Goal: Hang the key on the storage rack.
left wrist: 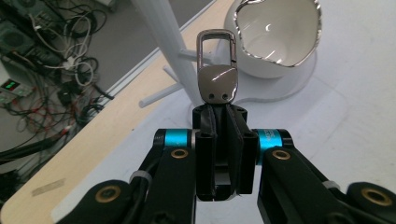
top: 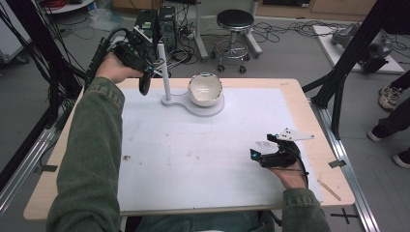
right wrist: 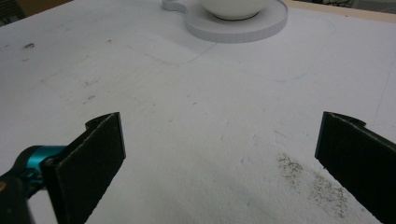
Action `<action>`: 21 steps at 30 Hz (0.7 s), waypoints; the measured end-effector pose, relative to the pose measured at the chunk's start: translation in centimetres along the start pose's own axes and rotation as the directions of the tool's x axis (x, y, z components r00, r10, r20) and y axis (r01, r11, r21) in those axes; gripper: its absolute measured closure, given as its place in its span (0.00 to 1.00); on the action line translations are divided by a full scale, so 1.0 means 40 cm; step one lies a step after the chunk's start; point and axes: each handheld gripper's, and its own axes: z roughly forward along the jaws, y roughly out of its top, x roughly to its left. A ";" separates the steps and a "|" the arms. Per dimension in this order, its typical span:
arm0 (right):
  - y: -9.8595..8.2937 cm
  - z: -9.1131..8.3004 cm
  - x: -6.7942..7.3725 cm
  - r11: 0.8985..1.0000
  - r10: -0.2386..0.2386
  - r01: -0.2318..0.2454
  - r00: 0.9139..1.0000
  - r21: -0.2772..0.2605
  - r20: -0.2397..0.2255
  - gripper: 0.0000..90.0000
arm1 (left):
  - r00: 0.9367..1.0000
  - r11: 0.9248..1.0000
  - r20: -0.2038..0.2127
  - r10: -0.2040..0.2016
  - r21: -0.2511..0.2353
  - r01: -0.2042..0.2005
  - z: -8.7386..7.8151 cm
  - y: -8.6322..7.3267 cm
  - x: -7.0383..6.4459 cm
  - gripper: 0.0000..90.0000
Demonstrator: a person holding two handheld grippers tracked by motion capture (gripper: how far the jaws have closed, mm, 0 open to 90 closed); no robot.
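The left claw [left wrist: 218,122] pinches a metal clip [left wrist: 216,70] up by the white stand [top: 165,72] at the table's far edge. Next, I think, hook its loop on a peg [left wrist: 191,57]. The right claw [right wrist: 219,158] rests wide open near the right edge.

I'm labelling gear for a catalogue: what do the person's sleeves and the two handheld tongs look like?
Both sleeves are olive green. The left tongs are black, with cyan collars and brass-coloured rivets on the linkage arms, and a black cable trails from them. The right tongs have flat black pads, a cyan collar, and a grey three-cornered plate on top.
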 end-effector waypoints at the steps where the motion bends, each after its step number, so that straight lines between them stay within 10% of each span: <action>1: 0.000 0.000 0.000 1.000 0.000 0.000 1.000 0.001 0.000 0.01 | 1.000 1.000 -0.001 0.001 0.007 -0.001 0.006 -0.001 -0.001 0.92; 21: -0.002 0.001 -0.002 1.000 -0.001 0.001 1.000 0.007 0.002 0.01 | 0.998 0.999 -0.050 0.025 0.044 -0.023 0.055 -0.010 -0.014 0.91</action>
